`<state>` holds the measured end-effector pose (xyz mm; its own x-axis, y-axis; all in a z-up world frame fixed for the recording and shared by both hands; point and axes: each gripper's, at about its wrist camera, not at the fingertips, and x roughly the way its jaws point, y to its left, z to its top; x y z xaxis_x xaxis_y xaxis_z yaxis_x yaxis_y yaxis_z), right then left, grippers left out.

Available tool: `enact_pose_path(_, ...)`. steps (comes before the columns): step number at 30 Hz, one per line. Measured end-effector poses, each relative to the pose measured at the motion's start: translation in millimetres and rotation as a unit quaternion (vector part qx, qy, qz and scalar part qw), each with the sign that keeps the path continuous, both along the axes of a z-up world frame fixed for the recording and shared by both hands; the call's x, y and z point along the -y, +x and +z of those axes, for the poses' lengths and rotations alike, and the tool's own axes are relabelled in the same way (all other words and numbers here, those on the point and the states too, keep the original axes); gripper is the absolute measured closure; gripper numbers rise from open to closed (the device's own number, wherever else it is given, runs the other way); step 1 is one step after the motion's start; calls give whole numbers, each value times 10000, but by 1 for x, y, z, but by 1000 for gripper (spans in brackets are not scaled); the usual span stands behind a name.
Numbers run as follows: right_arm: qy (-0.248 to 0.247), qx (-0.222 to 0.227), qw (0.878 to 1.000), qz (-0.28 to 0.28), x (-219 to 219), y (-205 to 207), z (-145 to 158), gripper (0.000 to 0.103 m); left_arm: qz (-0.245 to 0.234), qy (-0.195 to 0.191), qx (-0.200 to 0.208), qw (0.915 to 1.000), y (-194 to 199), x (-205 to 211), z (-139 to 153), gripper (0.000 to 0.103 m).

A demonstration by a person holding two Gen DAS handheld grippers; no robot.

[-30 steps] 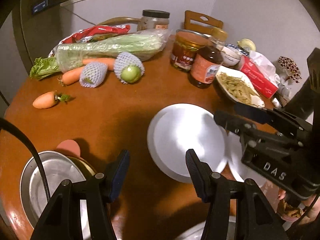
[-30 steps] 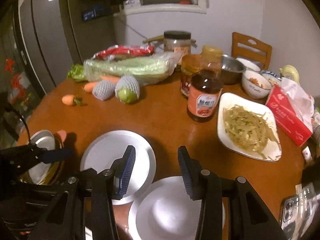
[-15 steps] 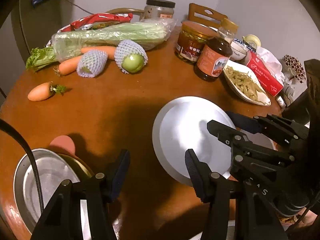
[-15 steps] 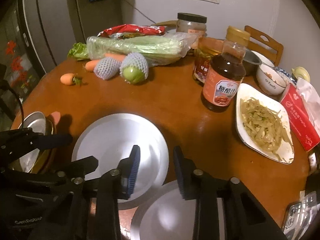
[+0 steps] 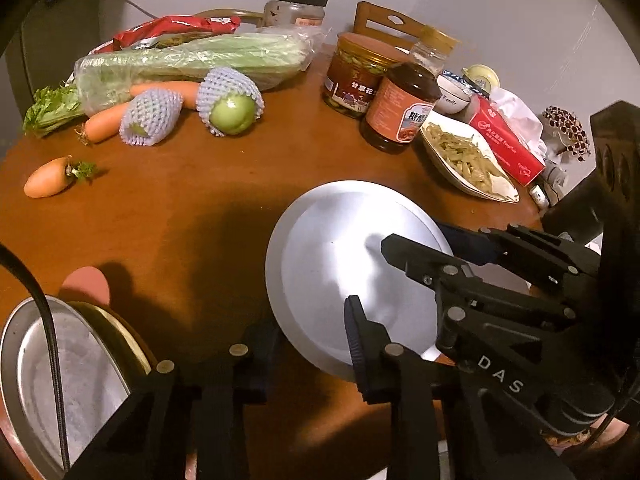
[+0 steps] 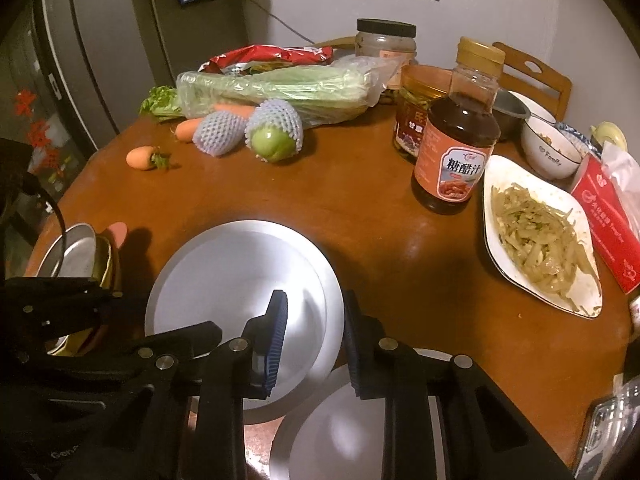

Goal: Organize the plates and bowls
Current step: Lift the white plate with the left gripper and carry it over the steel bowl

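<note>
Both hand-held grippers were closed since the earlier frames: right hand-held gripper point(image 6: 314, 334) clamped on the large steel plate point(image 6: 240, 280)'s rim, left hand-held gripper point(image 5: 310, 354) likewise at its near edge. Second plate point(image 6: 344, 432) unstacked; bowls point(image 5: 60, 380) remain on the worktop point(image 5: 200, 200).

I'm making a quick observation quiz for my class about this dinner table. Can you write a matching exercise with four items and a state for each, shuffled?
Things:
1. metal plate
2. sauce bottle
3. loose carrot
4. white dish

States:
A. holds shredded food
B. lying on its side, green stub at one end
C. upright, yellow cap, orange label
D. empty and shiny

Pairs: 1-D, 2-C, 3-B, 4-A
</note>
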<state>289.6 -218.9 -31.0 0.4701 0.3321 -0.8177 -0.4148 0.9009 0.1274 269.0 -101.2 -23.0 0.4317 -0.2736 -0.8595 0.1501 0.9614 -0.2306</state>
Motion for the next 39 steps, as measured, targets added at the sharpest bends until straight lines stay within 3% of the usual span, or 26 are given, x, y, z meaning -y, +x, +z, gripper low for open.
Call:
enact_pose_path(14,178,200,9996,4,-5,-17,25,75,111,-168,316,9993,-15,-17,25,74)
enact_pose_path(39,461,801,9957,83,-7,-96,84,73,228,-65,945,9952,-92,-25,74,74)
